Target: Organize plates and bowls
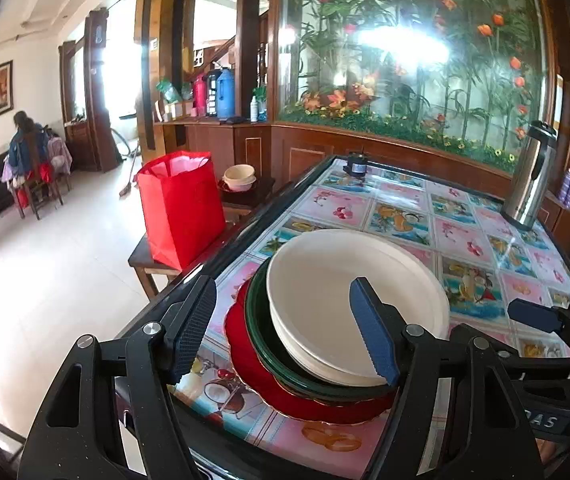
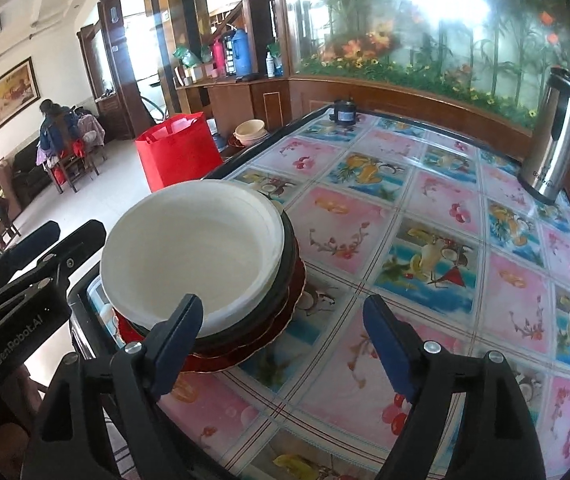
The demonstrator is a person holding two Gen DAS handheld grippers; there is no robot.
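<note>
A stack of dishes stands near the table's point(image 1: 397, 204) left front corner: a white plate point(image 1: 349, 296) on top, a dark green plate point(image 1: 261, 320) under it, and a red scalloped plate point(image 1: 245, 352) at the bottom. My left gripper point(image 1: 283, 282) is open, and the stack's near rim lies between its fingers without the pads pressing on it. In the right wrist view the white plate point(image 2: 189, 252) sits left of centre. My right gripper point(image 2: 282, 299) is open beside the stack's right edge, its left finger just in front of the white rim.
A steel thermos jug point(image 1: 533, 176) stands at the table's far right, and a small black object point(image 1: 357, 164) at the far edge. Left of the table a red bag point(image 1: 181, 208) sits on a stool, with bowls point(image 1: 239, 178) behind it. People sit at the room's far left.
</note>
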